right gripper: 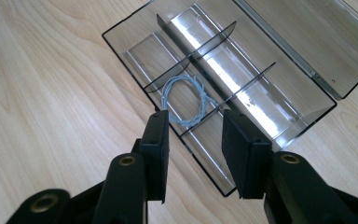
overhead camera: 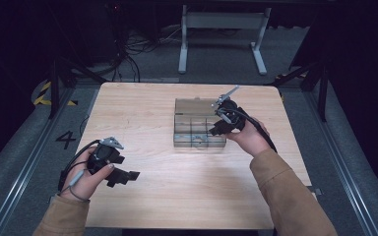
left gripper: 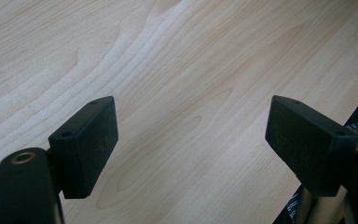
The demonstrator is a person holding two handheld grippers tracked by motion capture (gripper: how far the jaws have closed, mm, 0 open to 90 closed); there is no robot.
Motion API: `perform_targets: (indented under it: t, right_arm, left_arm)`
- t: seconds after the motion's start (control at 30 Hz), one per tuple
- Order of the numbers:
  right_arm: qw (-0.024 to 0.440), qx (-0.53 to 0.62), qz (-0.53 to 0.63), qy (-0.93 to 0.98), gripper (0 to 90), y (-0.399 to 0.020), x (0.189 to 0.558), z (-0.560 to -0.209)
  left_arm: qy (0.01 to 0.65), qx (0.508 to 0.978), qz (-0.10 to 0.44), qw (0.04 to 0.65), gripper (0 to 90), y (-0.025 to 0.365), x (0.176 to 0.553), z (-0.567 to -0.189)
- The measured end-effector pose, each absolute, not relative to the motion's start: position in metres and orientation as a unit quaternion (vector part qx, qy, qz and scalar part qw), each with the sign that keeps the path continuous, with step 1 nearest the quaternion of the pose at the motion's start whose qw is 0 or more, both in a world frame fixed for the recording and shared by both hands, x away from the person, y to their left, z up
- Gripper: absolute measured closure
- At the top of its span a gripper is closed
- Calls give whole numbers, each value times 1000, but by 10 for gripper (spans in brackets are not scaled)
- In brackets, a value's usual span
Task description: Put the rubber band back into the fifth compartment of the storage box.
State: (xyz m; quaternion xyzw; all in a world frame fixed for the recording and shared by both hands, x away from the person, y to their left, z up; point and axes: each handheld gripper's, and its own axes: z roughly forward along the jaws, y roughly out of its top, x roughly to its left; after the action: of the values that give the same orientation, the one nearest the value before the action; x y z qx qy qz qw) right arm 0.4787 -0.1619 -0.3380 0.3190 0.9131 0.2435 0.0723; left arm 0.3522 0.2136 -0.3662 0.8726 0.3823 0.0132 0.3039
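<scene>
A clear smoky plastic box (overhead camera: 182,129) with dividers stands open at the table's middle, its lid (overhead camera: 192,105) laid flat behind it. In the right gripper view the box (right gripper: 121,43) holds a small coil of pale blue wire (right gripper: 186,100) in a middle compartment of the near row. My right gripper (right gripper: 196,140) hovers just above that coil, jaws parted, nothing between its pads. From above, the right gripper (overhead camera: 215,130) sits at the box's right front. My left gripper (overhead camera: 128,176) rests open at the front left, its jaws (left gripper: 191,135) wide over bare wood.
The light wooden table (overhead camera: 177,196) ends close behind the box lid (right gripper: 317,37). A white desk frame (overhead camera: 221,29) and cables lie on the floor beyond. Tan sleeves enter from the bottom. Metal rails run along both sides of the table.
</scene>
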Motion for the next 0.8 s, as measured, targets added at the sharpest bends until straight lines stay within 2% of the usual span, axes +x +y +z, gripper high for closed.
perform_targets:
  t: [0.8]
  right_arm:
    - [64,252,292,920,562,-200,413,-333]
  left_arm:
    - [378,875,10,304,178,211,351,-365]
